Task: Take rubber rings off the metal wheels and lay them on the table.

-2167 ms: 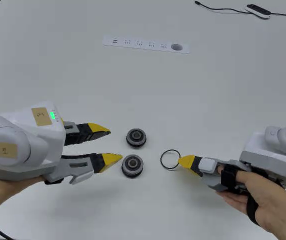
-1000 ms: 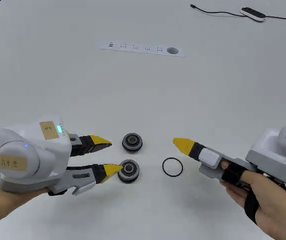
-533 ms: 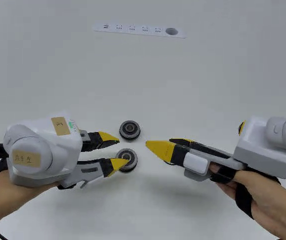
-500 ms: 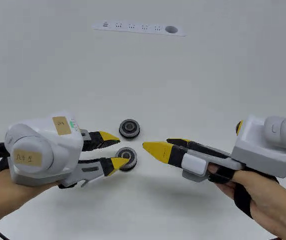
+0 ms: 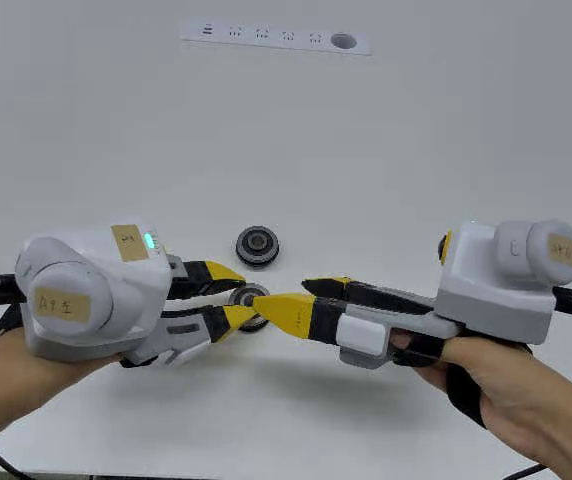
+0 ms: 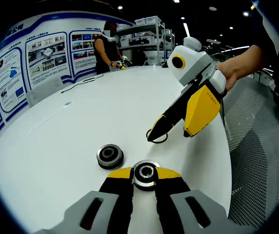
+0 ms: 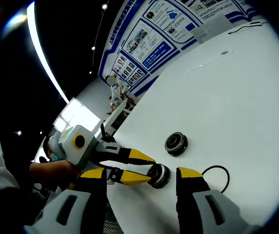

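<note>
worktop (image 5: 416,150): plain white surface; I see all the parts below resting on it or held just above it.
left tool (image 5: 238,295) (image 6: 146,174) (image 7: 150,169): jaws drawn narrow, their yellow tips pressed against opposite sides of the near wheel; I read this as a firm hold. A green light shows on its white body in the head view.
near wheel (image 5: 249,296) (image 6: 145,174) (image 7: 160,175): metal disc with a dark outer band and a bright hub, clamped between the left tool's tips. In the left gripper view its face is turned towards the camera.
right tool (image 5: 286,295) (image 7: 143,173) (image 6: 169,136): jaws spread wide, holding nothing. In the head view it points at the left tool, its yellow tip just beside the near wheel. In the right gripper view the near wheel lies between its two tips, closer to the right-hand one.
far wheel (image 5: 257,245) (image 6: 110,156) (image 7: 176,143): same kind of disc, lying on the worktop near the held one but apart from it, untouched by either tool. I can make out its dark band.
loose ring (image 7: 216,167): thin black loop lying flat on the worktop, beside the right tool's right-hand jaw.
power strip (image 5: 276,36): long white bar at the far edge of the head view, well apart from the wheels.
</note>
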